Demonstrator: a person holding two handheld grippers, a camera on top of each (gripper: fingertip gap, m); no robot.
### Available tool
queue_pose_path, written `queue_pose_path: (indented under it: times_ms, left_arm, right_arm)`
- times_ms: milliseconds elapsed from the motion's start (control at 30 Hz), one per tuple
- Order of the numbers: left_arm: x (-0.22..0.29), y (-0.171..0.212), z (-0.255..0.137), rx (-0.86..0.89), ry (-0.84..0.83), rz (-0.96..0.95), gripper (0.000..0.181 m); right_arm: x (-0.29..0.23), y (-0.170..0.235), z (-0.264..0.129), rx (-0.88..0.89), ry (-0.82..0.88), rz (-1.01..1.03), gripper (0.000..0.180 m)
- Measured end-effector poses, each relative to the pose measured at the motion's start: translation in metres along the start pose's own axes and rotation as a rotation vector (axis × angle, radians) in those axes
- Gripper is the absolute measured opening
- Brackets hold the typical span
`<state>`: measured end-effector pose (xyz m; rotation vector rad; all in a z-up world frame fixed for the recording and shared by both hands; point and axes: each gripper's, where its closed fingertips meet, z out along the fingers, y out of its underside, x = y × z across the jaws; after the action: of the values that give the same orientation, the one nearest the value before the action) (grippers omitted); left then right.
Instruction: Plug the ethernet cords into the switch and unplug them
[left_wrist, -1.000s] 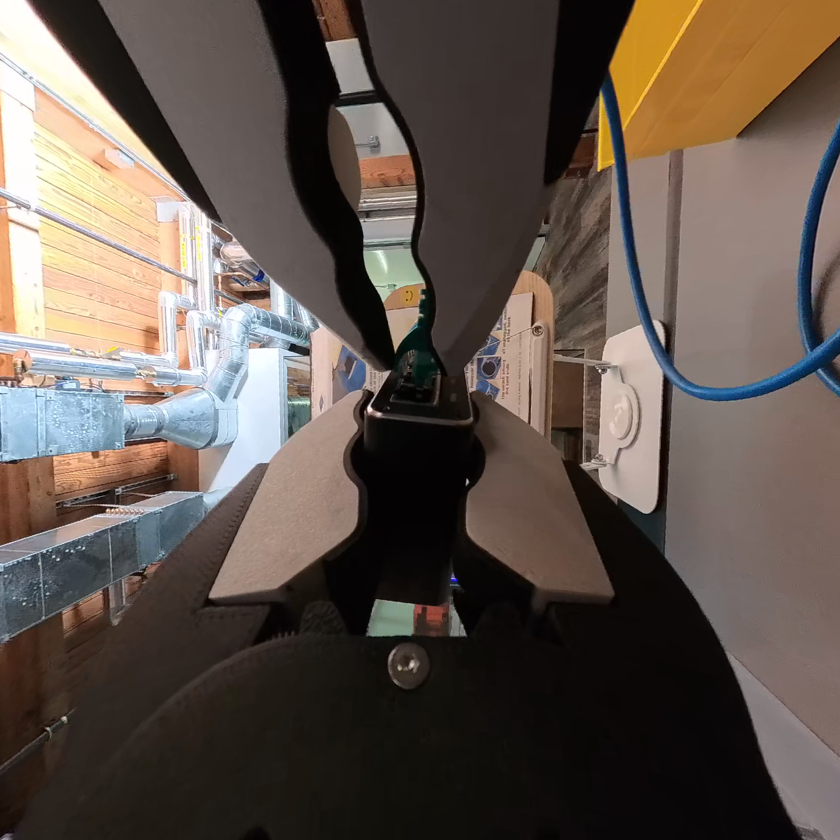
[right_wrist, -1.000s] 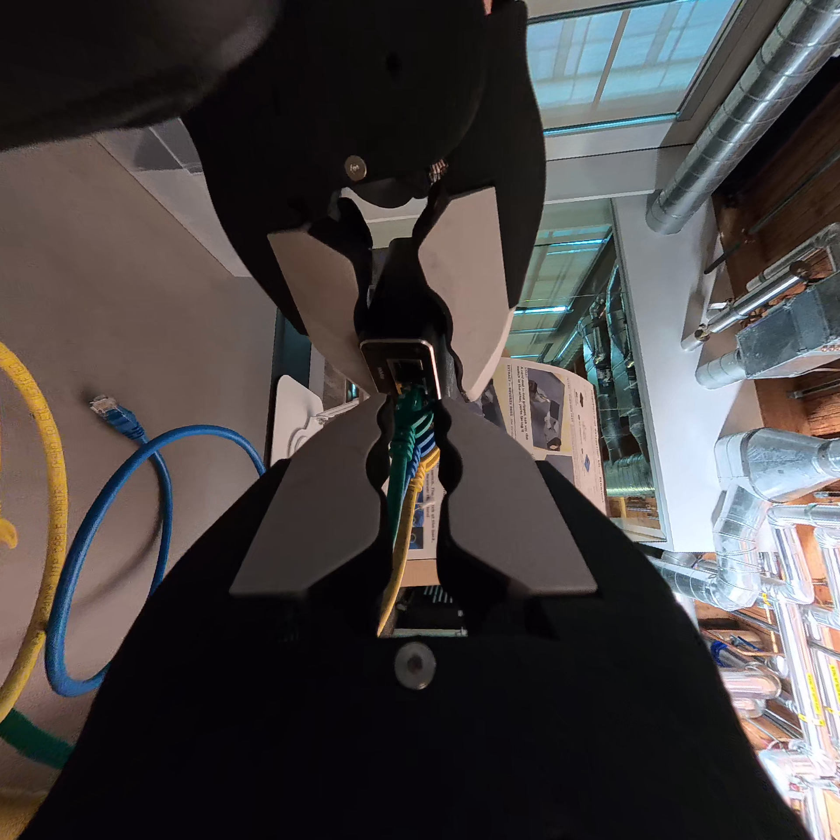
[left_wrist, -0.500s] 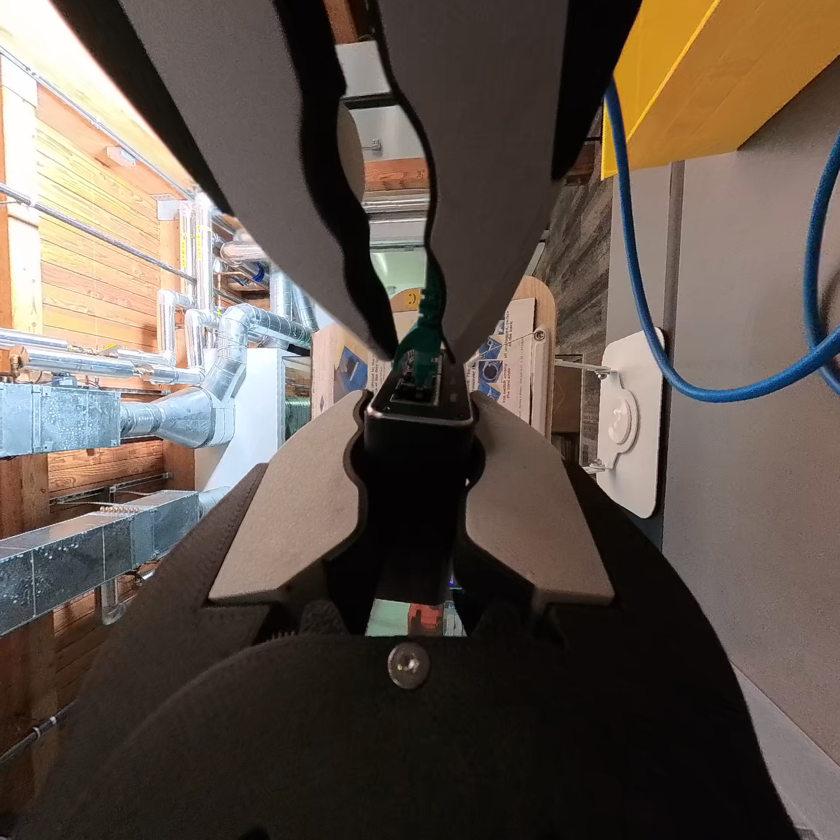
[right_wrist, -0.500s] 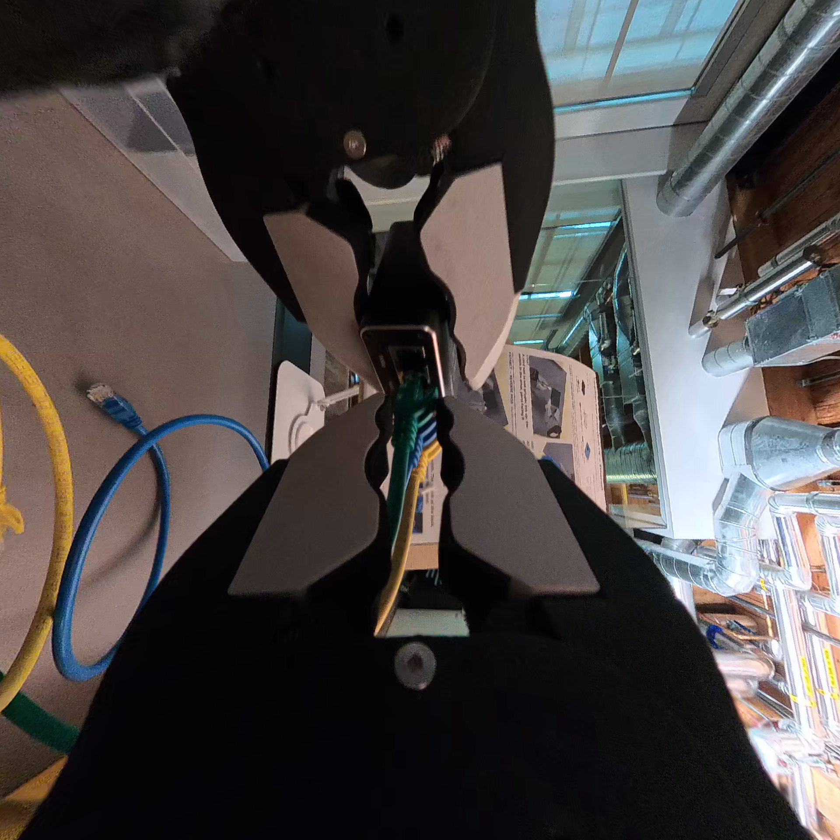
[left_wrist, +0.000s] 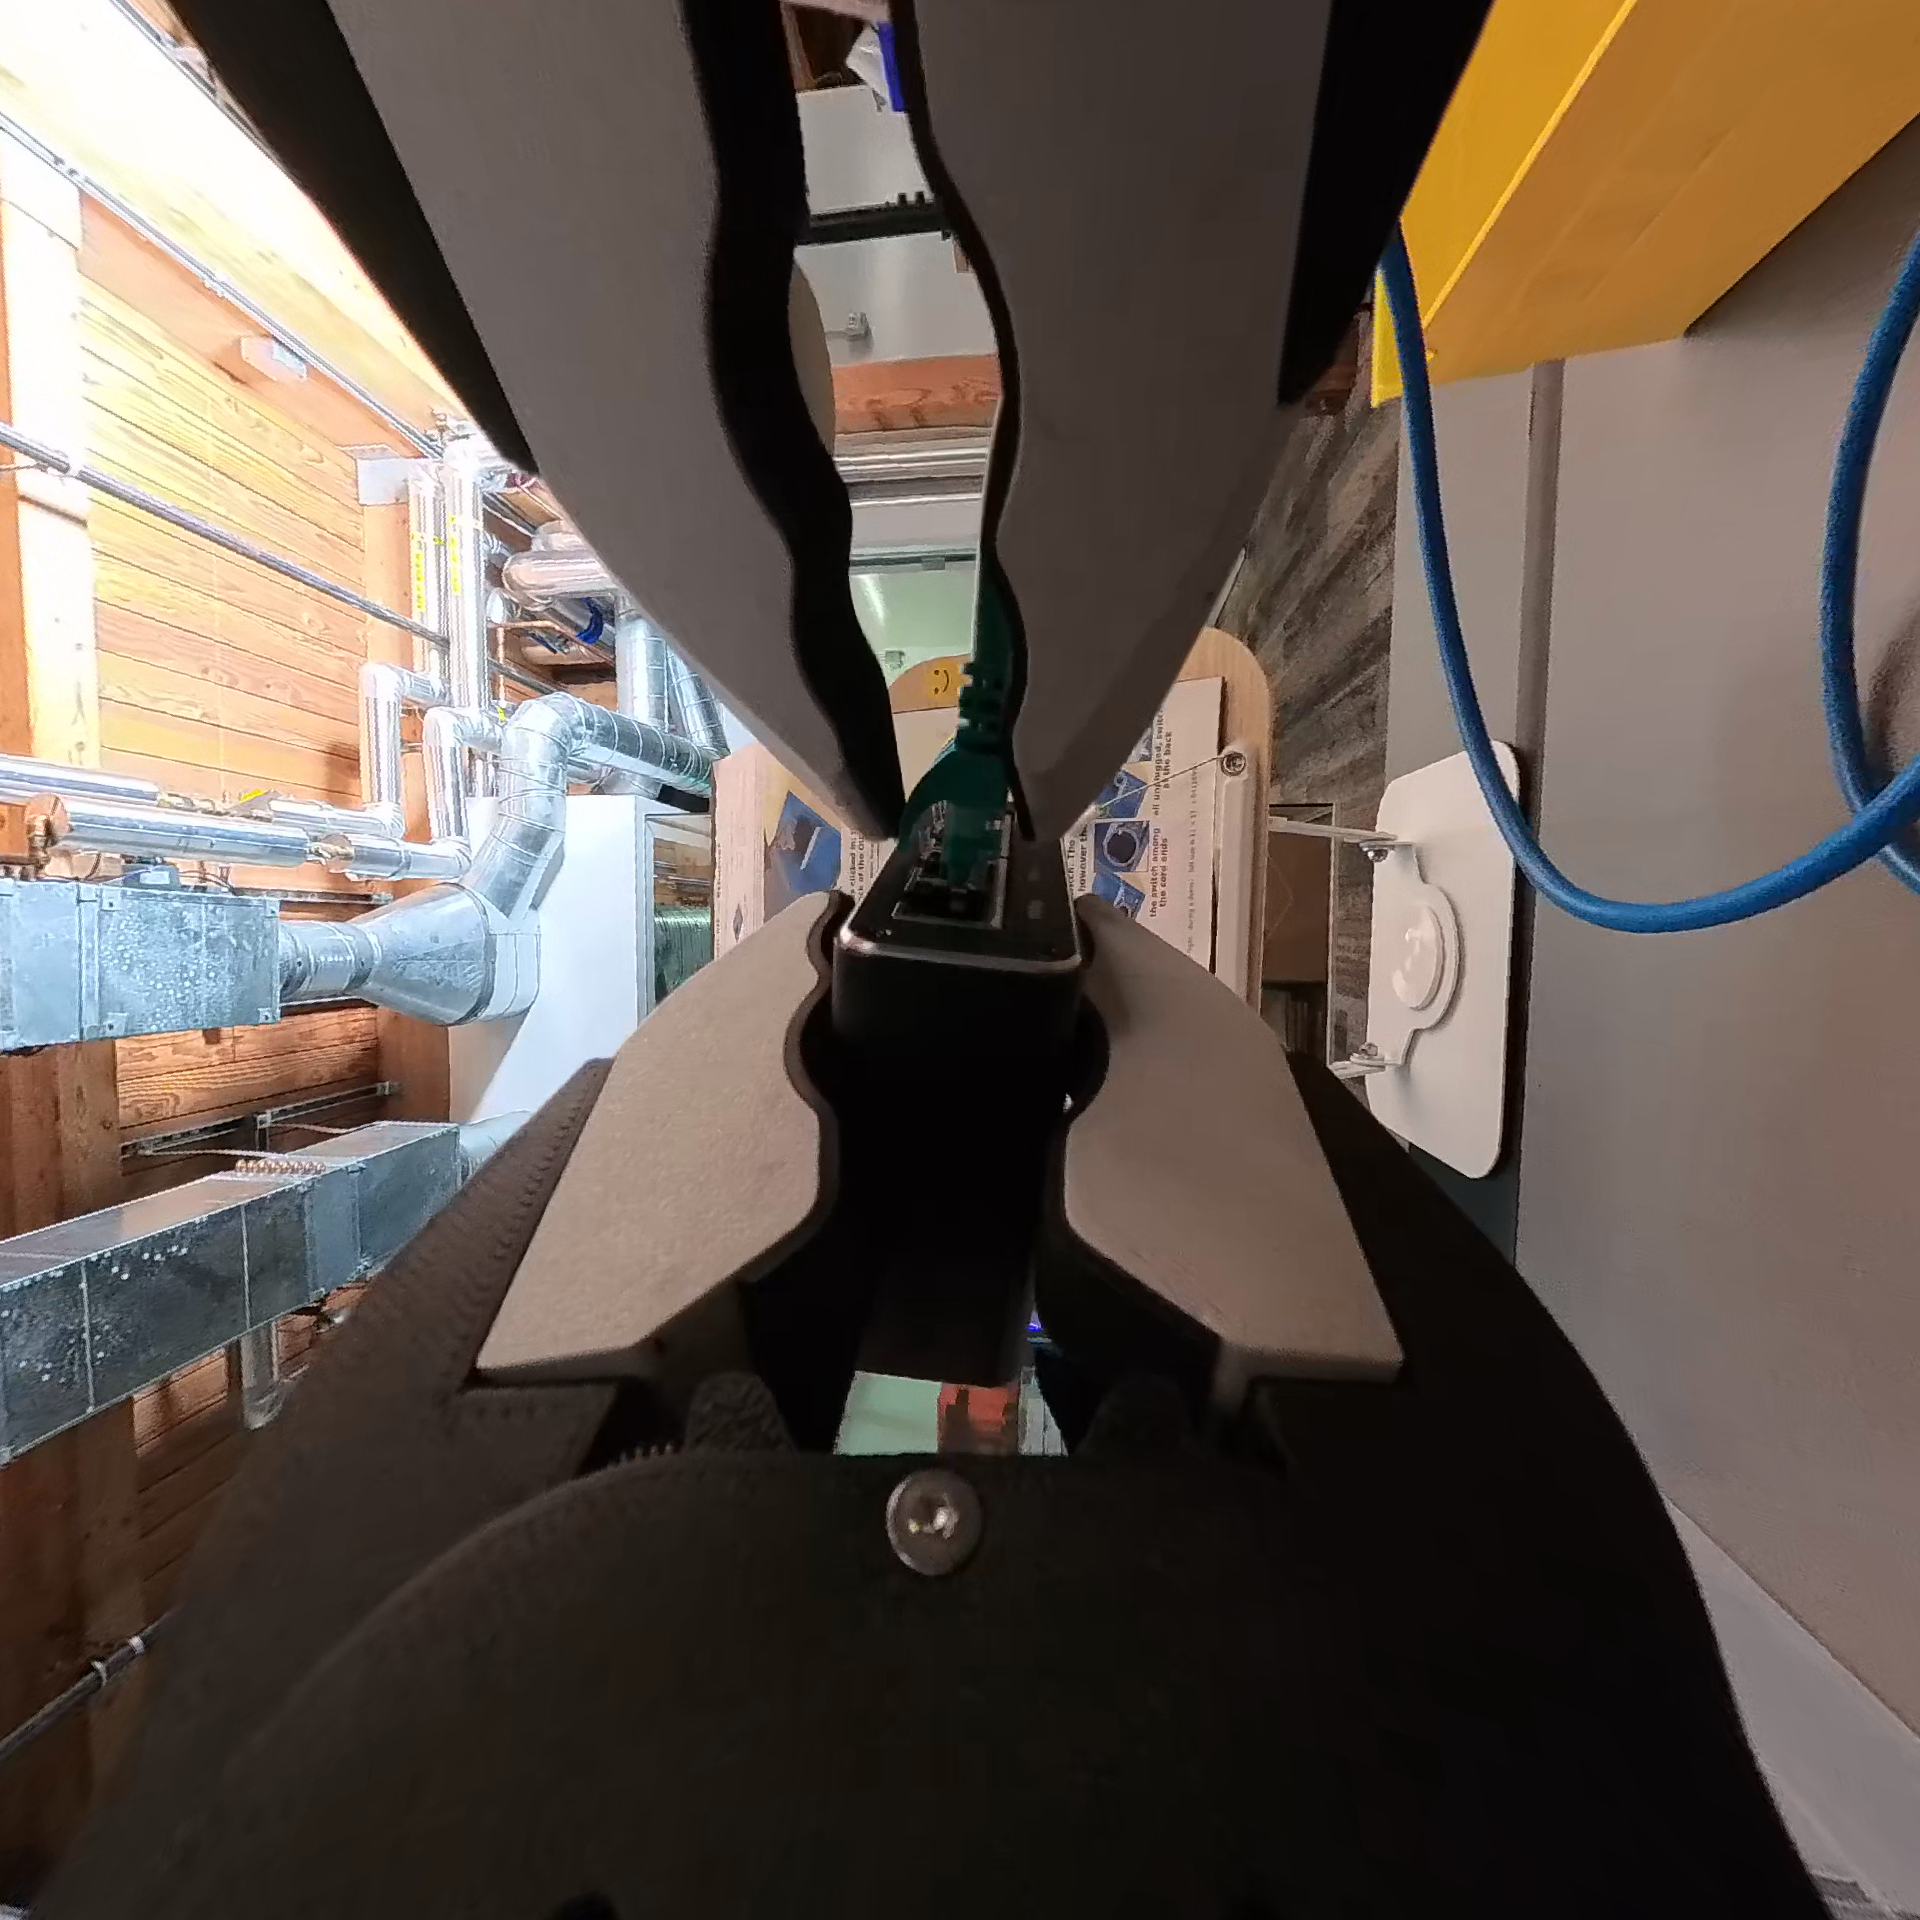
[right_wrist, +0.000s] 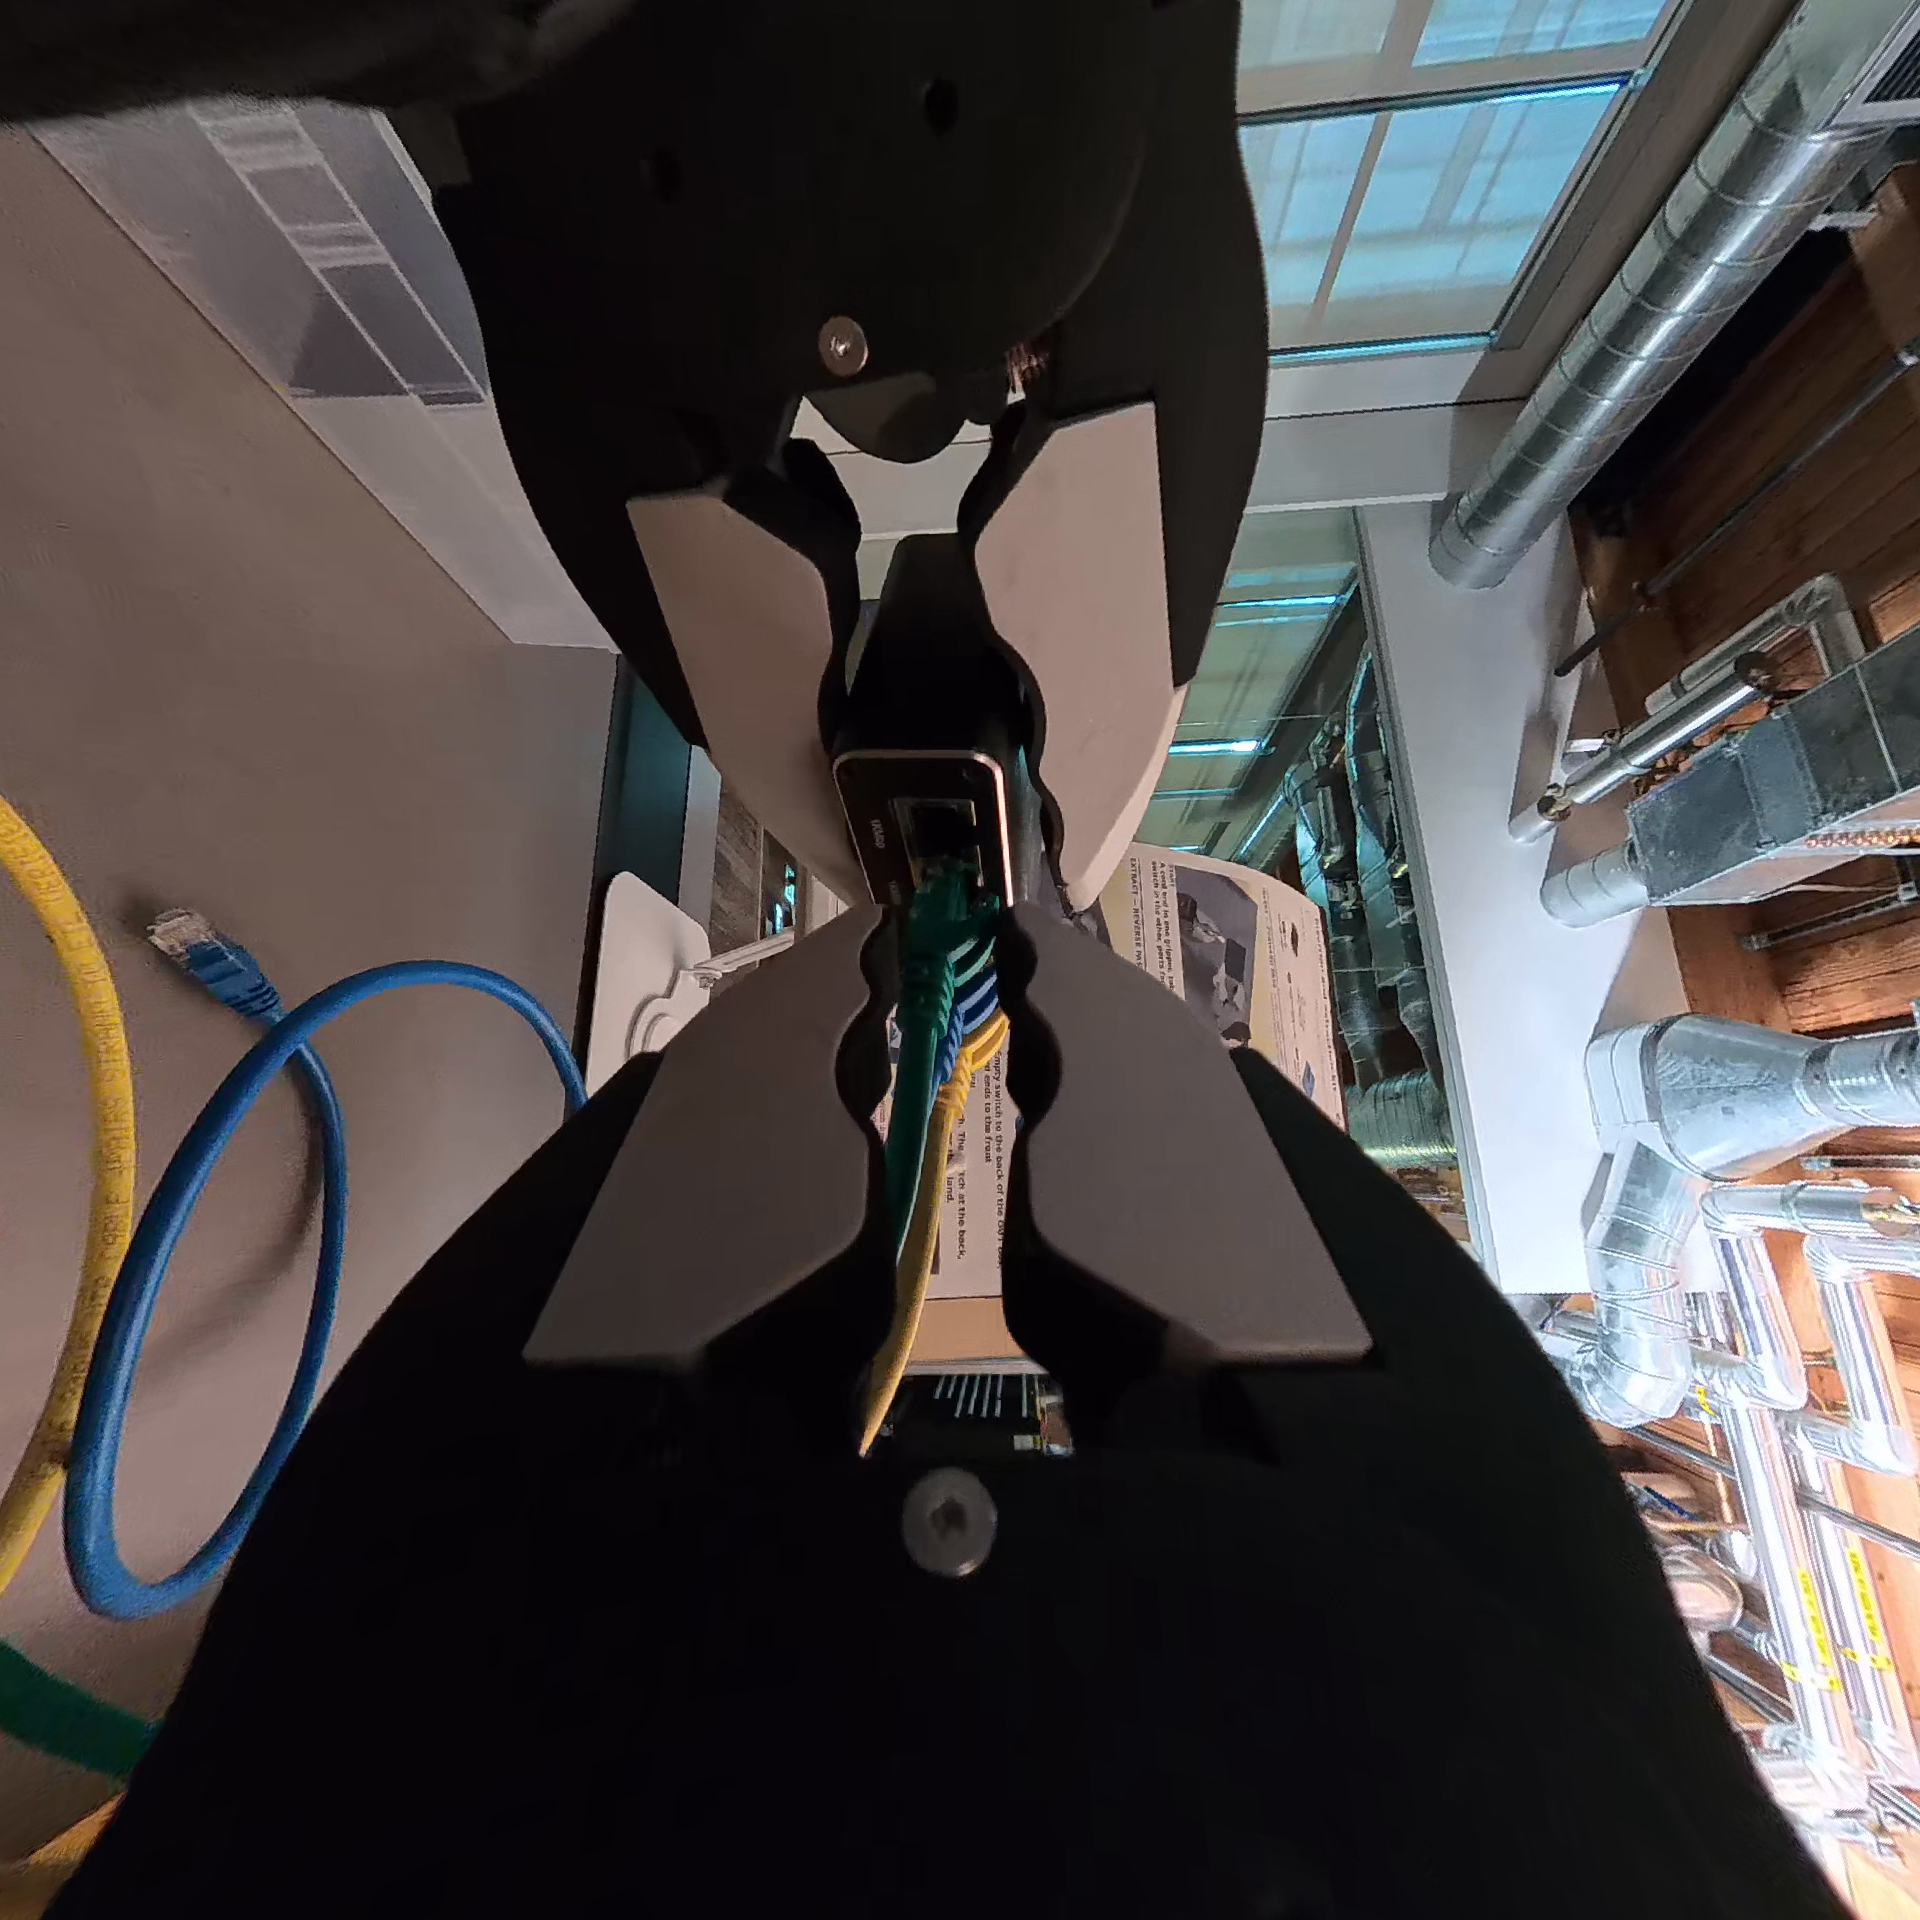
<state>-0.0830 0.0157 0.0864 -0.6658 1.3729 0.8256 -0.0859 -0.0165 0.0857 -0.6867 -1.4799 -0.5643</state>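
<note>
left claw (left_wrist: 956, 914) clamps the switch (left_wrist: 951, 1091) while right claw (right_wrist: 940, 935) pinches the green cord (right_wrist: 920, 1039) (yellow and blue strands show only there).

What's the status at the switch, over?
Left gripper clamped on the switch. Right gripper pinching green cord, plug at port. Nothing in the way.

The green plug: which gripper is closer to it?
Right. The right gripper has the green plug between its fingertips at the switch; the left gripper clamps the switch body behind it.
</note>
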Motion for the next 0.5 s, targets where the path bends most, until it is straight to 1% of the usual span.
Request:
queue_pose_path:
  times_ms: [233, 333, 500]
  left_arm:
    - [0.006, -0.001, 0.000, 0.018, 0.048, -0.032, 0.036]
    - [0.011, -0.003, 0.002, 0.026, 0.094, -0.067, 0.038]
    - [0.018, -0.004, 0.004, 0.045, 0.140, -0.074, 0.038]
  right_arm:
    - [-0.004, -0.001, 0.000, 0.009, -0.023, 0.022, 0.016]
    - [-0.007, 0.002, -0.001, -0.009, -0.073, 0.062, 0.015]
    - [-0.013, 0.003, -0.001, -0.044, -0.131, 0.109, 0.014]
